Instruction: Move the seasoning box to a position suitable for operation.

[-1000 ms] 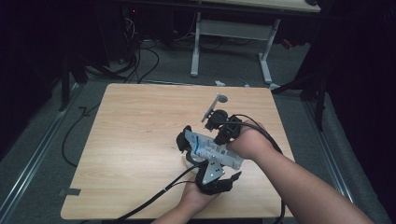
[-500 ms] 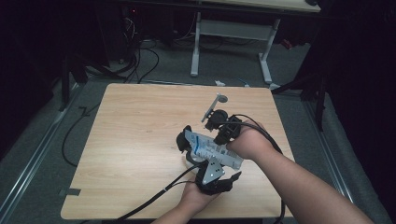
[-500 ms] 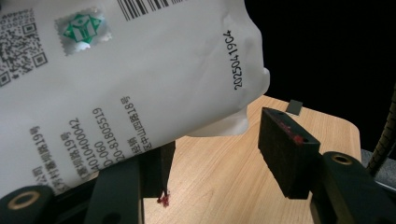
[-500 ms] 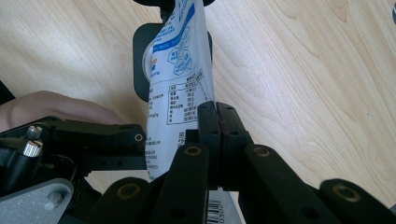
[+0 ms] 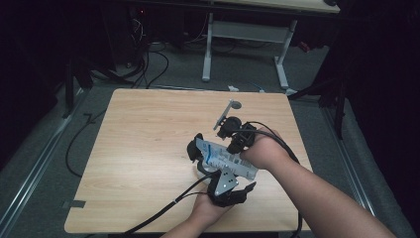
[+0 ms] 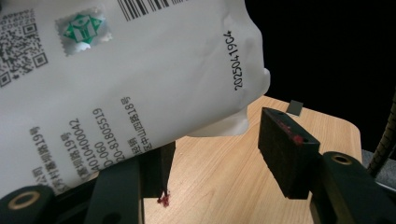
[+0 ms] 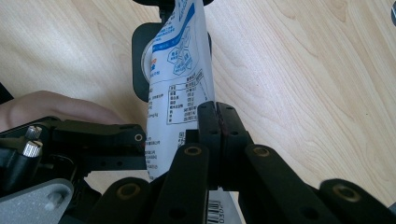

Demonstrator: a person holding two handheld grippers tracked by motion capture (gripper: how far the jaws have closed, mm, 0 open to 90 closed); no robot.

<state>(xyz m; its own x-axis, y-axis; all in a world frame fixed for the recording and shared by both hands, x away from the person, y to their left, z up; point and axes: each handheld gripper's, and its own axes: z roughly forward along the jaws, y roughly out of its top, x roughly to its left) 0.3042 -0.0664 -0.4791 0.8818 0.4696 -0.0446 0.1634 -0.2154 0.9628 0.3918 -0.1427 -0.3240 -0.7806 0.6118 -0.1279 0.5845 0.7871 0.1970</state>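
Observation:
A white pouch (image 5: 225, 158) with blue print, a barcode and QR codes hangs above the wooden table (image 5: 148, 148) between my two grippers. My right gripper (image 5: 236, 135) is at its upper right end. In the right gripper view that gripper (image 7: 217, 116) has its pads pressed together on the pouch (image 7: 180, 88) edge. My left gripper (image 5: 198, 152) reaches in from the near side to the pouch's left end. Its jaws (image 6: 219, 144) stand apart: the pouch (image 6: 116, 84) lies over the left jaw, clear of the right one. Red specks mark both pads.
A small grey spoon-like piece (image 5: 227, 113) lies on the table just beyond the right gripper. Cables trail off the near edge. The left half of the table is bare wood. A white desk frame (image 5: 247, 44) and floor cables lie beyond the far edge.

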